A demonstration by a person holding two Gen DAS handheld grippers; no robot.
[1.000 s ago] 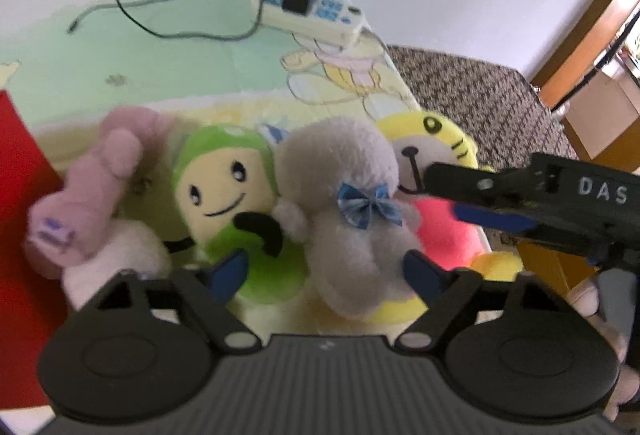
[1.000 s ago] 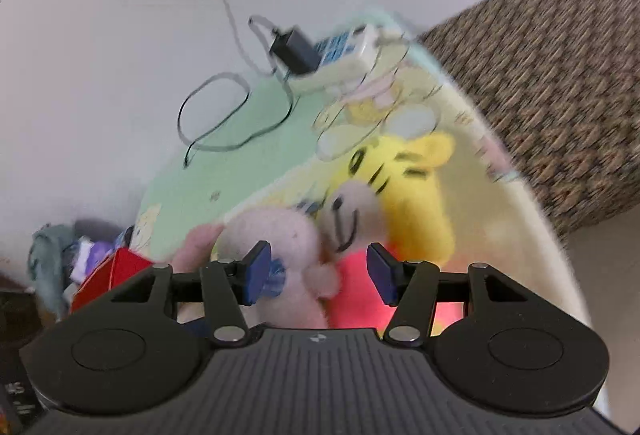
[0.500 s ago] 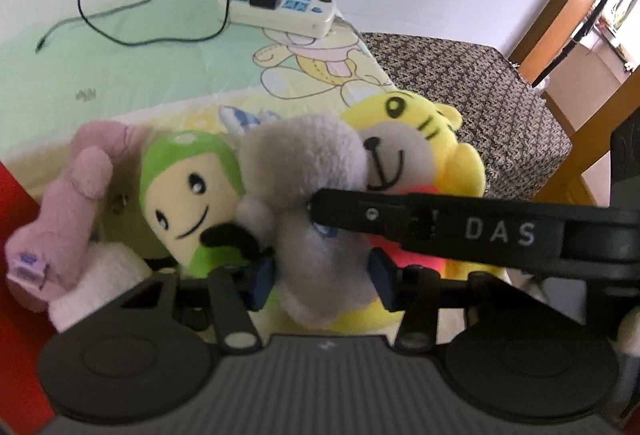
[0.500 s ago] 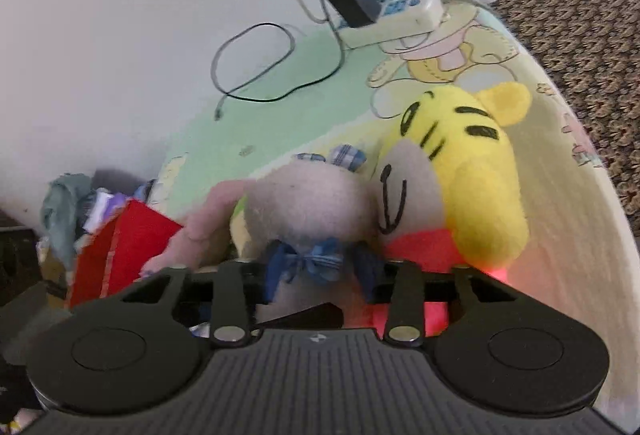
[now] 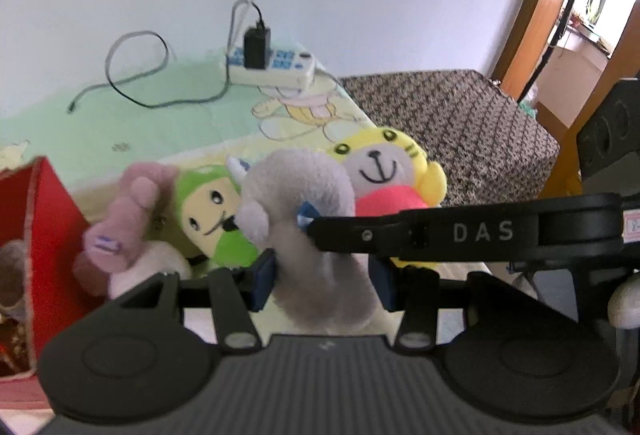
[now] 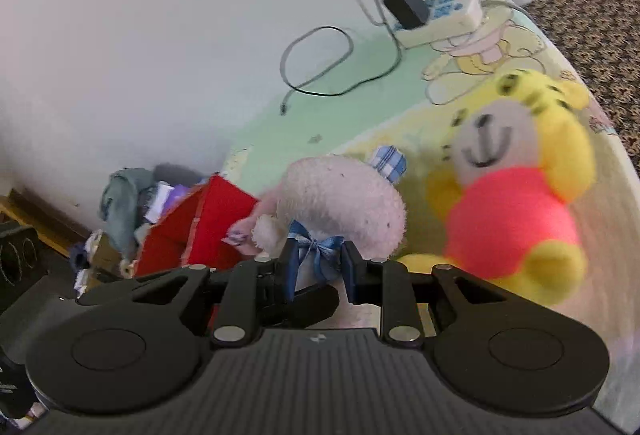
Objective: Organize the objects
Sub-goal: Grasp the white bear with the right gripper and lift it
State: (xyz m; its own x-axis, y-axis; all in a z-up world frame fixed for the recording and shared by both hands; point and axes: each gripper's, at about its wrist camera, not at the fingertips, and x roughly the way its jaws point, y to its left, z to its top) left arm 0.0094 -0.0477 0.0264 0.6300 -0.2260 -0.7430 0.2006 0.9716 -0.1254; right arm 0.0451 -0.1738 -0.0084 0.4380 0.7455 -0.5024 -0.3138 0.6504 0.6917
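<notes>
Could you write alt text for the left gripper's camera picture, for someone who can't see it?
The left gripper squeezes a fluffy grey plush toy, while the right gripper pinches the toy's blue bow. Behind lie pink, green and yellow plush toys on a cartoon sheet.

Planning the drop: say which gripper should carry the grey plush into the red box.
Left. The left gripper clamps the grey plush around its body, nearer the red box; the right gripper pinches only its blue bow.
</notes>
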